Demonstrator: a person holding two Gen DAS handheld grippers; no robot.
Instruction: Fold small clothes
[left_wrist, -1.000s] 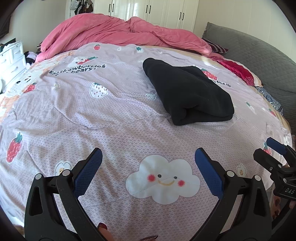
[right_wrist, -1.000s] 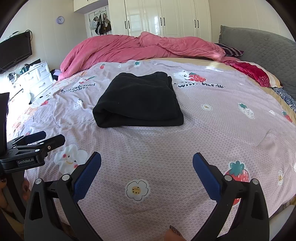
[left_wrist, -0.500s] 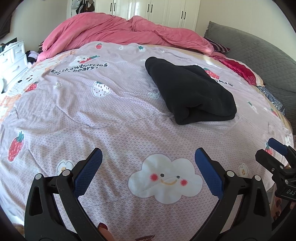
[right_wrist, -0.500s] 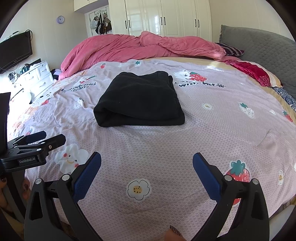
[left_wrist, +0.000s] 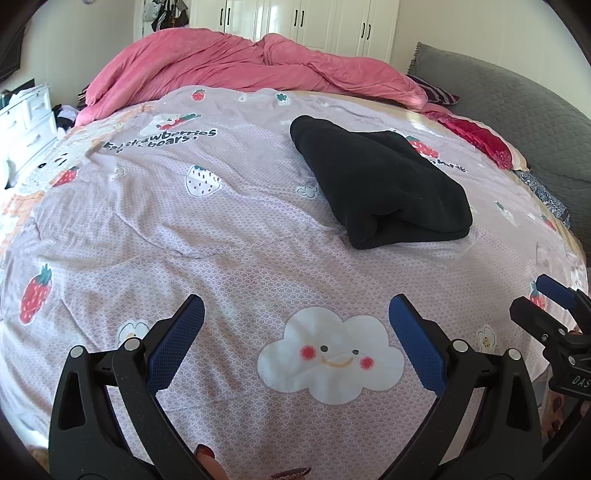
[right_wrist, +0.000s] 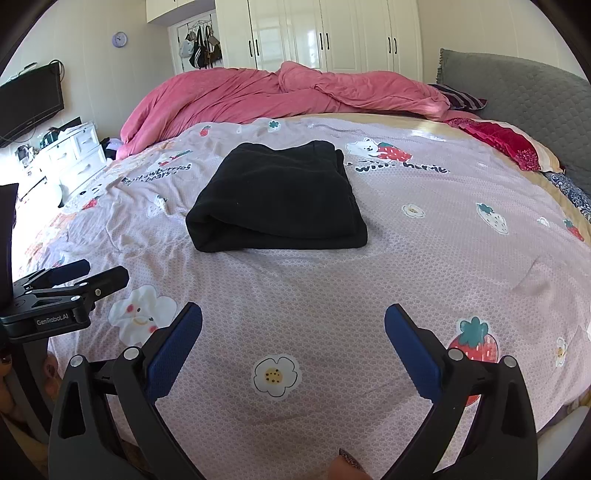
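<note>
From the left wrist view, the left gripper (left_wrist: 295, 317) is hovering low over the near part of the sheet (left_wrist: 229, 236), its blue-padded fingers (left_wrist: 177, 332) spread wide apart and holding nothing. A smiling cloud print (left_wrist: 332, 354) is lying on the sheet between and just beyond them. The garment (left_wrist: 376, 184), black and folded into a thick bundle, is resting on the sheet well beyond the gripper and off to the right, its rolled edge facing this way. A pink duvet (left_wrist: 251, 70) is lying heaped along the far side of the bed, and a grey headboard (left_wrist: 517, 110) is standing at the right. The right gripper (left_wrist: 554, 306) is poking in at the right edge.

From the right wrist view, the right gripper (right_wrist: 293, 321) is hanging over the near part of the sheet (right_wrist: 424, 258) with its fingers (right_wrist: 413, 347) likewise wide apart and empty. The garment (right_wrist: 277, 199) is sitting nearly straight ahead, slightly left, well apart from the fingertips, its thick fold facing the camera. A flower print (right_wrist: 275, 374) is showing between the fingers. The left gripper (right_wrist: 74, 280) is showing at the left edge, beside the cloud print (right_wrist: 142, 317). The duvet (right_wrist: 288, 92) is bunched behind the garment, white wardrobes (right_wrist: 317, 37) are standing beyond the bed, and a television (right_wrist: 29, 99) is hanging on the left wall.
</note>
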